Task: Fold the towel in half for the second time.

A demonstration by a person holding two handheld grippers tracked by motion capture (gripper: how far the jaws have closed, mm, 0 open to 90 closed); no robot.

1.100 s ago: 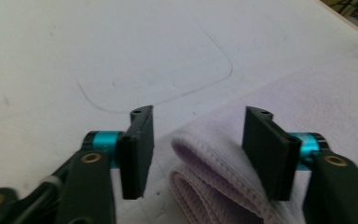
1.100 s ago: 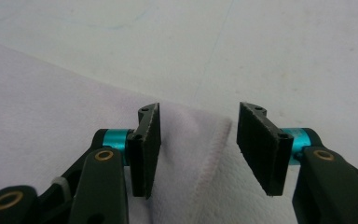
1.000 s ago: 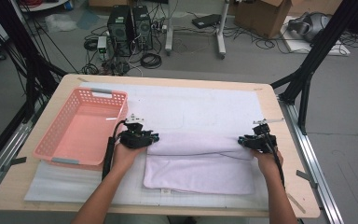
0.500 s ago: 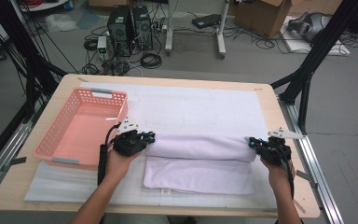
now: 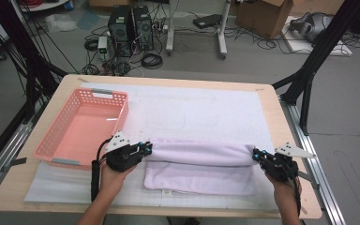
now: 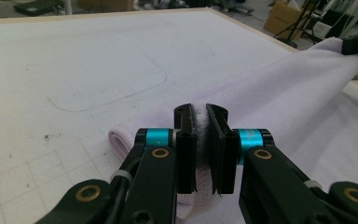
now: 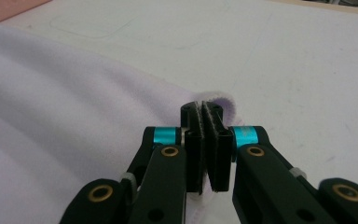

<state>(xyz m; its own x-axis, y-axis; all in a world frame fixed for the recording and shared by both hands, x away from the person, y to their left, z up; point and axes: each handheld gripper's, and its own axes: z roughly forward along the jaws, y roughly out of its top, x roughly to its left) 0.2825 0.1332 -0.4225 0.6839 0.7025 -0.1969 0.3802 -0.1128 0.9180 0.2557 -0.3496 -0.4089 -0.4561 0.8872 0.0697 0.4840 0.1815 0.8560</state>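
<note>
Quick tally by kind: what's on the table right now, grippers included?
Grippers: 2, left gripper and right gripper, each clamped on a towel end
Lilac towel: 1
Pink basket: 1
White mat: 1
Total: 5

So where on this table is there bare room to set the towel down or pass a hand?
The widest free patch is the white mat beyond the towel, between the basket and the table's right edge. The basket's inside is bare too. A thin strip runs along the near edge. The near middle is crowded: the left gripper and right gripper clamp the towel's ends.
</note>
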